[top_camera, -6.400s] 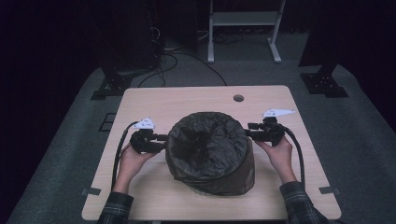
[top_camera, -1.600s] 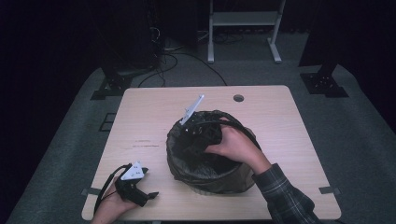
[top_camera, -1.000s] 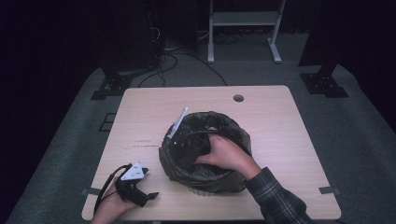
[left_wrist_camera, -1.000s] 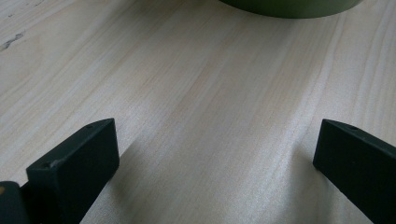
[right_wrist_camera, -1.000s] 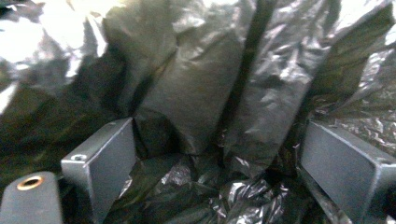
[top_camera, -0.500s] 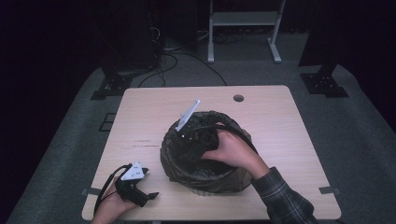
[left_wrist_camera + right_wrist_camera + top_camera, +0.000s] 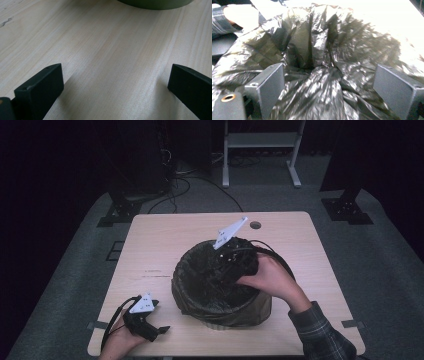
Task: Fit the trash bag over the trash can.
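A round bin lined with a crinkled black plastic bag stands in the middle of the wooden table. My right gripper reaches down into the bin from the right, its grey plate sticking up over the far rim. Its jaws are open, with the folds of the bag lying between and beyond them and my right gripper gripping nothing. My left gripper rests on the table near the front left corner. It stands open over bare wood, with the bin's olive base just ahead.
A small round cable hole sits near the table's far edge. A white metal stand and dark equipment legs stand on the grey floor behind. The person's other hand with a plaid sleeve appears past the bag.
The right gripper has shifted to the right and toward the far rim inside the bin, and the bag has moved with it. The left gripper has stayed put.
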The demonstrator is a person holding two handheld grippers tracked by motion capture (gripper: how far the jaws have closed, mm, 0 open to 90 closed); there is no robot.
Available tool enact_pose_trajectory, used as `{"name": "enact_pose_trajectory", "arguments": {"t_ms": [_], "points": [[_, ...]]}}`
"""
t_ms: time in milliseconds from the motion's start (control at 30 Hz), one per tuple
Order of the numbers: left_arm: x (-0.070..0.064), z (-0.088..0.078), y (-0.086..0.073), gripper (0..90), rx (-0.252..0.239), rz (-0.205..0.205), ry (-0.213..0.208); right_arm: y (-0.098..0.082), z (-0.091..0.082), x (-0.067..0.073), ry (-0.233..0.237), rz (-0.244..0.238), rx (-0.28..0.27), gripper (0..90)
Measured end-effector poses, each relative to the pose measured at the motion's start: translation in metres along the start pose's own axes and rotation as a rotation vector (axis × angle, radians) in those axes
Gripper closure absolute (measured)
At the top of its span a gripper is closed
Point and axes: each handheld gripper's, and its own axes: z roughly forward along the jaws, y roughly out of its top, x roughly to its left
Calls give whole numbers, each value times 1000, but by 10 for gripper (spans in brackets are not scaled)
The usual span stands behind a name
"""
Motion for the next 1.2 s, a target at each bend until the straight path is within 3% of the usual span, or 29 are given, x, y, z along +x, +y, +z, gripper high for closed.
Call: {"name": "enact_pose_trajectory", "arguments": {"t_ms": [167,733,1200], "points": [[0,0,0,0,0,0,0,-16,-21,-6,-23,27,-54,92],[0,0,0,0,-1,-1,0,-57,-71,-17,-85,102,-164,92],[0,0,0,0,-1,0,0,-115,-103,-22,-157,193,-232,92]]}}
